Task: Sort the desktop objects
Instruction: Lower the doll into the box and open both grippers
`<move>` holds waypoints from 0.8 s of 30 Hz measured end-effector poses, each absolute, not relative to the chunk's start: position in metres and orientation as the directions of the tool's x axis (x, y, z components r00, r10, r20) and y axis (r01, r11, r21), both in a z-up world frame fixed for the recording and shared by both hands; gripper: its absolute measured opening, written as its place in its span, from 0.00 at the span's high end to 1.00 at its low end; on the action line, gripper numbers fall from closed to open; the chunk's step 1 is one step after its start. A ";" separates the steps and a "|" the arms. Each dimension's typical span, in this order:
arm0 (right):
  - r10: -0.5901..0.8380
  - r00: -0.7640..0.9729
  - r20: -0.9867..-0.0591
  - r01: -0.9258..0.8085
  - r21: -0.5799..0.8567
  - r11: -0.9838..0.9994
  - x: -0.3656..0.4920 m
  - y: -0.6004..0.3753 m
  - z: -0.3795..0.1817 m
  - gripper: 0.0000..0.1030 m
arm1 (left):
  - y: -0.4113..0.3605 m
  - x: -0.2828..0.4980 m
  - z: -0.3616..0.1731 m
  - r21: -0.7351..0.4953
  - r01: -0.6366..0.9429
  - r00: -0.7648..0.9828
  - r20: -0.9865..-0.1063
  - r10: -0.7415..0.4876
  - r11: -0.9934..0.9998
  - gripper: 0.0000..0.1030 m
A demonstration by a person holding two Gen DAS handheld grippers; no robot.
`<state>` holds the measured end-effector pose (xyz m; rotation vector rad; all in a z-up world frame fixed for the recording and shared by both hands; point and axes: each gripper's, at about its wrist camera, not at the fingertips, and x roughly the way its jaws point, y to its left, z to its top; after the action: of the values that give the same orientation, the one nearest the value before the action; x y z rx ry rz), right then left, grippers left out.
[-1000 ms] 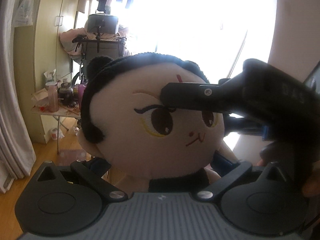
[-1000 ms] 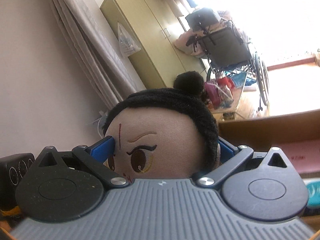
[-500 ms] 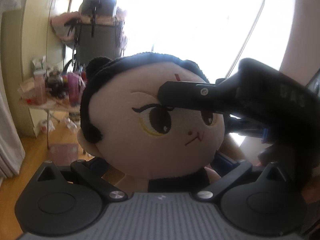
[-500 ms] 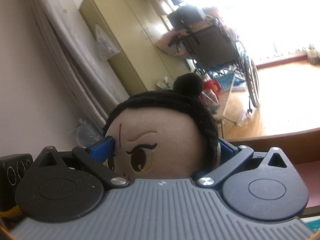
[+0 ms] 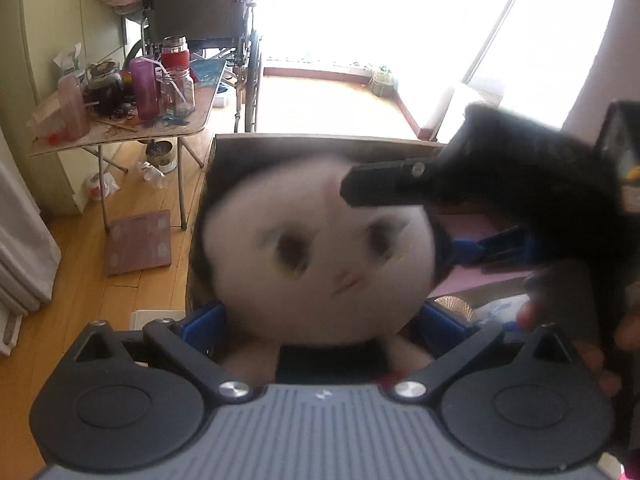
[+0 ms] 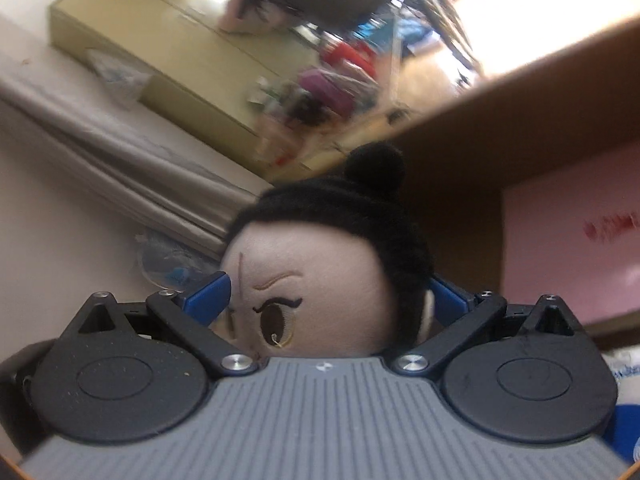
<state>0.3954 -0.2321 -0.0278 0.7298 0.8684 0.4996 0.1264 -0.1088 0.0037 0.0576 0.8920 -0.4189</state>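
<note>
A plush doll with black hair and a pale embroidered face fills the left wrist view, blurred by motion. My left gripper has its blue fingers on either side of the doll's lower body. My right gripper is shut on the doll's head, one blue pad at the forehead and one at the back of the hair. The right gripper's black body also shows in the left wrist view, reaching across the doll's forehead. The doll hangs over an open cardboard box.
The cardboard box wall holds a pink item. A folding table with bottles and jars stands at the left, a wheelchair behind it, wooden floor below. A yellow cabinet and curtain are behind.
Both grippers have tilted downward with the doll. The cardboard box and floor have come into view beneath it. The doll is now motion-blurred in the left wrist view.
</note>
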 end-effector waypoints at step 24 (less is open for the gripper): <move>0.505 0.613 -0.607 -0.056 0.605 0.794 0.365 -0.232 -0.012 0.07 | -0.083 0.091 0.026 -0.183 0.343 0.579 -0.731 -0.361 0.921 0.00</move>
<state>0.3655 -0.2320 -0.0122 0.5790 0.8575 0.3453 0.0906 -0.0828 0.0264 -0.0224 0.8605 -0.4117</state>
